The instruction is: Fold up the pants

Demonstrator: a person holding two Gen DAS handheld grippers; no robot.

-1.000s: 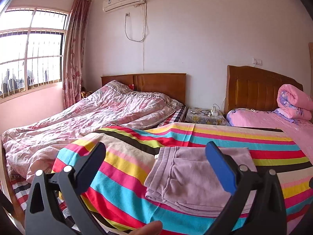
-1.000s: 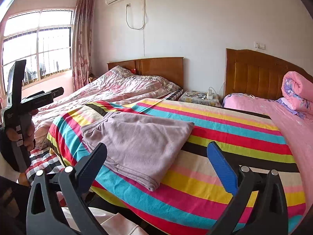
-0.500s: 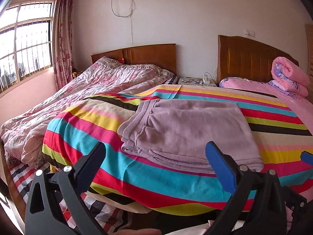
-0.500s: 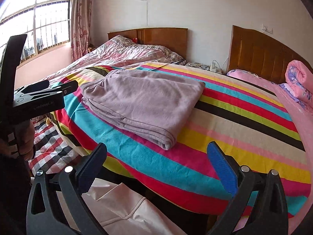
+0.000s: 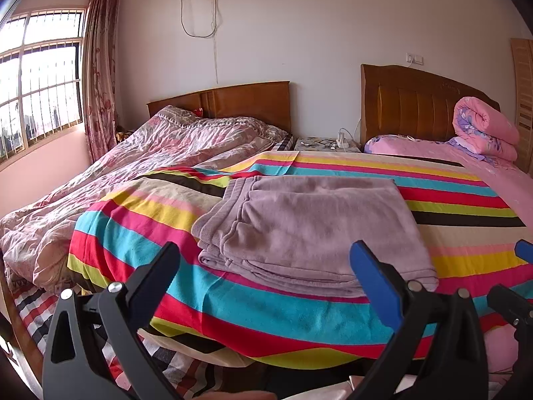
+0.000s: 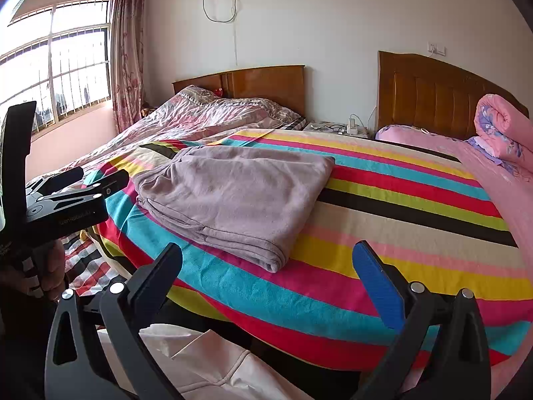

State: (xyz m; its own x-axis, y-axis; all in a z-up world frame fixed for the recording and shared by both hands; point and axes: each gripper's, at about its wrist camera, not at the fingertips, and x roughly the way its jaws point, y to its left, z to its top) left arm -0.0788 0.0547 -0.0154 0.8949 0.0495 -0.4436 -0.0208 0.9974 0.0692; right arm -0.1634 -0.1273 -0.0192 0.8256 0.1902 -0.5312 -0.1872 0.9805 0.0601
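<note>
- Left wrist view: the left gripper [image 5: 266, 266] hangs off the foot of the bed, fingers [image 5: 373, 276] wide apart and holding nothing. One pair of mauve pants [image 5: 309, 230], folded into a flat stack, lies on the striped blanket [image 5: 140, 233]. The fleecy cloth looks soft, light and limp; the stacked near edge seems the best place to pinch.
- Right wrist view: the right gripper [image 6: 269, 266] is likewise spread and empty, near the same pants [image 6: 240, 193]. Two beds, two headboards, one rolled pink quilt [image 6: 503, 130].

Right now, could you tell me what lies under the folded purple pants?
The pants lie on a striped blanket that covers the bed. Whatever is beneath the blanket there is hidden.
</note>
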